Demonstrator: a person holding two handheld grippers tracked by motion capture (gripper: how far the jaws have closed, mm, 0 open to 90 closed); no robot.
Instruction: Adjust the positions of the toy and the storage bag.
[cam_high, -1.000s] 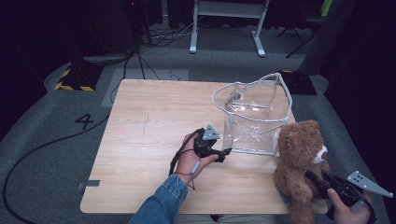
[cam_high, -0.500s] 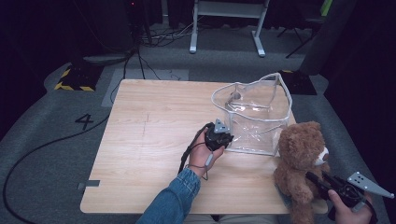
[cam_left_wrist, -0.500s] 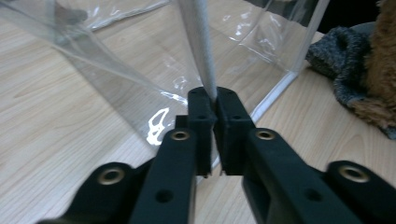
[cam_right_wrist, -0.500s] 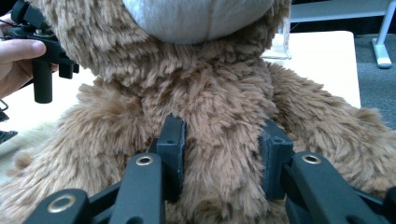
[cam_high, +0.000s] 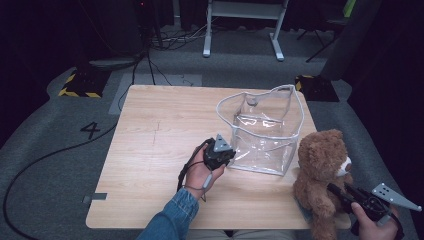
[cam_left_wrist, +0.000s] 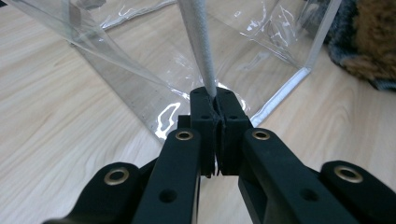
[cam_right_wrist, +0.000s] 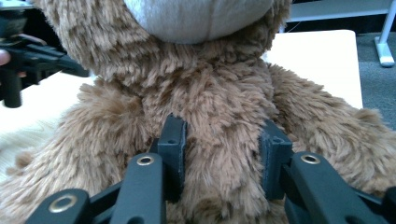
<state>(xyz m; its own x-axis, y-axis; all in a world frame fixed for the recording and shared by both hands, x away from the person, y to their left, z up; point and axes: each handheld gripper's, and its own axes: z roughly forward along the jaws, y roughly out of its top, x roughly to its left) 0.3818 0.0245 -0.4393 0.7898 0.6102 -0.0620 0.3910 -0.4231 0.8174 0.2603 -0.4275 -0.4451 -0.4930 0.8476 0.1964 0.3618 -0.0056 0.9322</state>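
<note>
Bag held, bear gripped at the wooden bench

The left tool is clamped on the white-trimmed corner of the clear plastic bag; the right tool squeezes the fluffy brown teddy bear, which sits beside the bag, apparently not yet packed inside.

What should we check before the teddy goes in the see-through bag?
1. Left tongs shut on the bag's white edge strip: ok, jaws closed on it.
2. Right tongs around the teddy bear: ok, jaws sit on either side of its furry body, pressed into the fur.
3. Clear bag standing upright on the table: ok.
4. Bag mouth open wide enough for the teddy: cannot tell; the rim looks open, but the teddy looks about as wide.
5. Inside of bag free of other things: ok, nothing seen through the plastic.
6. Teddy apart from the bag: ok, it sits beside it.
</note>
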